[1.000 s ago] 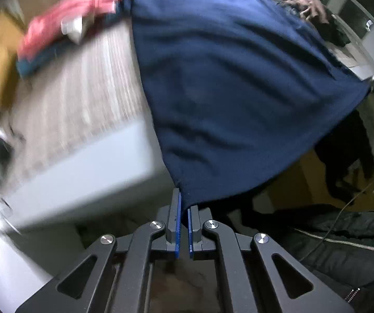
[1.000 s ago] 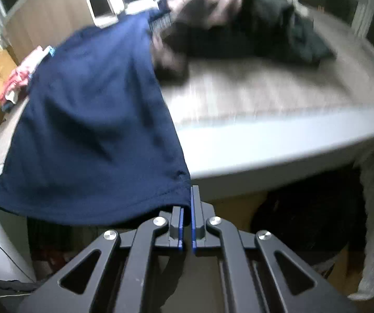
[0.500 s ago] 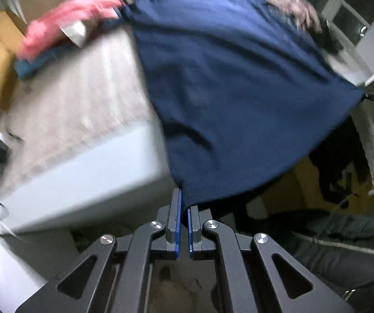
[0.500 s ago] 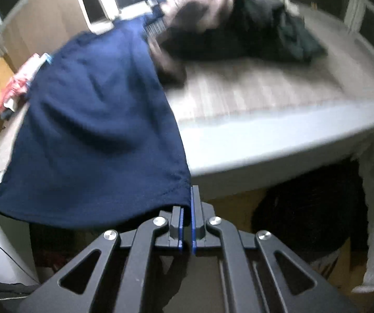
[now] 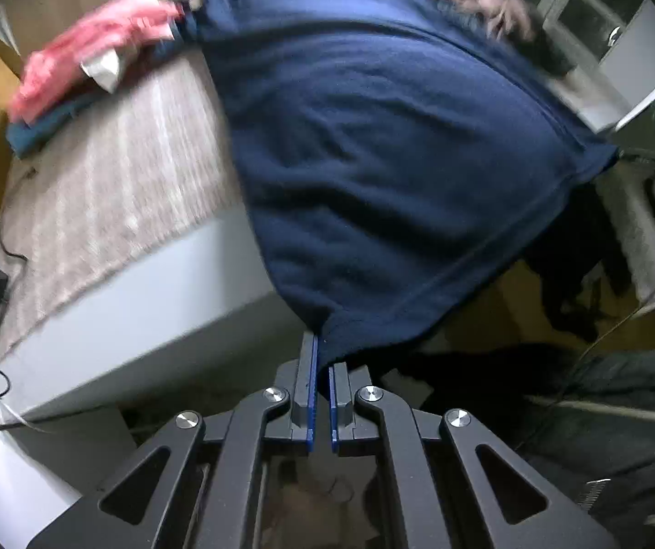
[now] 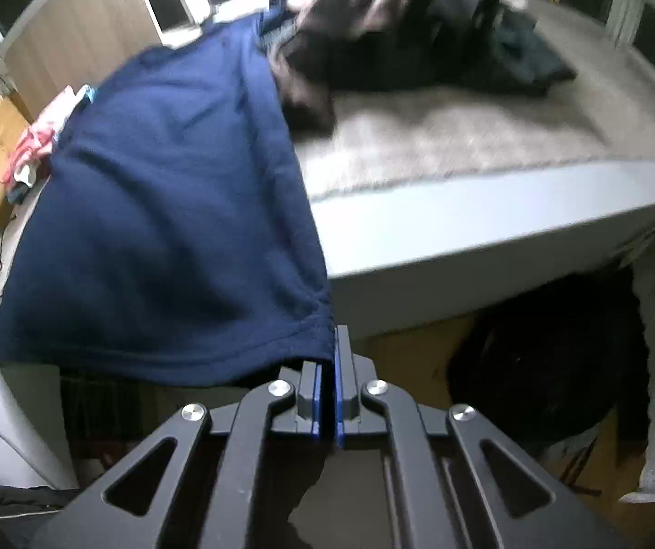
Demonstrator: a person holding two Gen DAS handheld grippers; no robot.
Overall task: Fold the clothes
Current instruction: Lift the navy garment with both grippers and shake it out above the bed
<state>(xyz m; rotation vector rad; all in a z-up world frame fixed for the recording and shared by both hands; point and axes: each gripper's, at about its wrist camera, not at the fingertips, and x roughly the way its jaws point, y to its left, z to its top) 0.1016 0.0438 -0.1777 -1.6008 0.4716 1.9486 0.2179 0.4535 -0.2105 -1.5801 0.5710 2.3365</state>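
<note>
L wrist view: left hand-held gripper (image 5: 321,361) was clamped shut on a hem corner of the navy T-shirt (image 5: 387,146), which lay spread over the bed (image 5: 112,174) w/ hem overhanging; R wrist view: right hand-held gripper (image 6: 330,357) was pinched shut on the other hem corner (image 6: 163,192); risk: thin pinch could slip, or shirt could snag the dark clothes pile (image 6: 419,45) beside it.

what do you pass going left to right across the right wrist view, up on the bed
pink clothes → navy shirt → dark clothes pile → bare bed
</note>
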